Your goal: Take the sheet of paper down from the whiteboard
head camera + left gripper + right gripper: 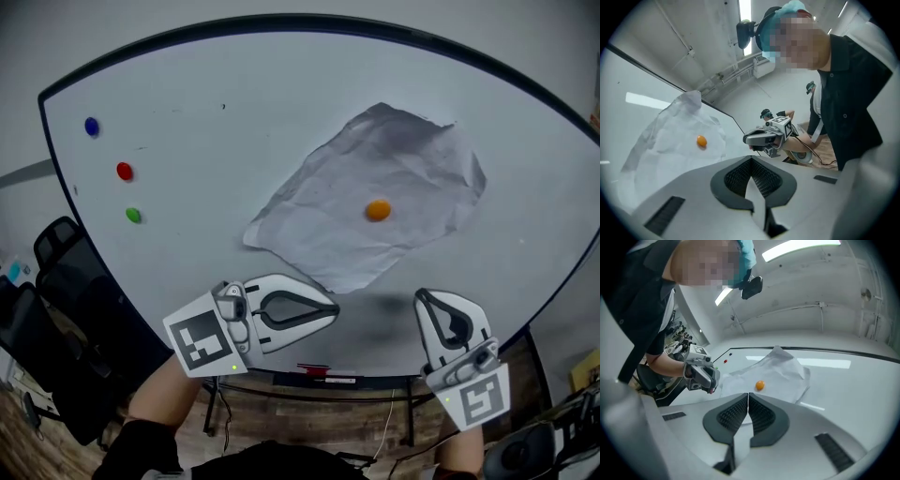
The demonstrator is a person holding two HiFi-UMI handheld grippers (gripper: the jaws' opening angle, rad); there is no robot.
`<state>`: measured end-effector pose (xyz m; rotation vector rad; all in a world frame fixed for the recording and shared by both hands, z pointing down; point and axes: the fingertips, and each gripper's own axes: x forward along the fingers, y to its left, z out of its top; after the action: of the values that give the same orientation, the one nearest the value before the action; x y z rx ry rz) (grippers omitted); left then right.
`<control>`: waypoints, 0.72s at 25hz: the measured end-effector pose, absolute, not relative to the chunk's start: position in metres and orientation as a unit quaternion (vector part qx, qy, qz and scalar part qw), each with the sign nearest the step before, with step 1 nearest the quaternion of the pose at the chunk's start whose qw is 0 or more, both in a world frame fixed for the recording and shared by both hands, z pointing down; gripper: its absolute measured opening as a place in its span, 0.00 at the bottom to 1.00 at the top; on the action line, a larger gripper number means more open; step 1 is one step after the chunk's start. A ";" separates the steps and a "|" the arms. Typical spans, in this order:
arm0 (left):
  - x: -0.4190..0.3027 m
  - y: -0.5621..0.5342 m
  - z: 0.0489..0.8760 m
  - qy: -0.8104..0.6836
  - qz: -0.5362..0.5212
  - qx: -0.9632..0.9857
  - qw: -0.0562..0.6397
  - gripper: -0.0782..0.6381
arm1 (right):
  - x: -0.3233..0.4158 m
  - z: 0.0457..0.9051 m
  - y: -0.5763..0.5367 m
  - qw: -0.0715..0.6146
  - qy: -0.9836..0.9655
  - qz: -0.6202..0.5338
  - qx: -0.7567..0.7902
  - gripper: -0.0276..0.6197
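Note:
A crumpled white sheet of paper (375,197) hangs on the whiteboard (187,159), pinned by one orange magnet (378,210). The same paper (675,136) and orange magnet (701,140) show in the left gripper view, and the paper (778,369) with its magnet (760,385) in the right gripper view. My left gripper (330,309) is shut and empty, just below the sheet's lower corner. My right gripper (427,298) is shut and empty, below the sheet's right side. Neither touches the paper.
Blue (91,126), red (124,171) and green (133,215) magnets sit at the board's left. A marker tray (314,378) runs under the board's bottom edge. A black office chair (56,309) stands at lower left.

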<state>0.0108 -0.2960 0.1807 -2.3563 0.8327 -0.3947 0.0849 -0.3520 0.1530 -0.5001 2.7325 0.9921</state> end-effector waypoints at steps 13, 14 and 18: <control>0.009 -0.300 0.101 0.370 -0.144 -0.829 0.394 0.12 | 0.038 0.084 -0.357 0.102 0.884 0.403 -0.216 0.08; 0.007 -0.300 0.096 0.379 -0.142 -0.822 0.402 0.12 | 0.037 0.083 -0.360 0.098 0.880 0.407 -0.224 0.08; 0.002 -0.305 0.086 0.398 -0.139 -0.805 0.417 0.12 | 0.028 0.078 -0.365 0.080 0.883 0.403 -0.227 0.08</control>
<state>0.0025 -0.3048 0.0862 -2.0202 0.9993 -0.3498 0.0282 -0.3648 0.0778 -0.6796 2.6396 1.2066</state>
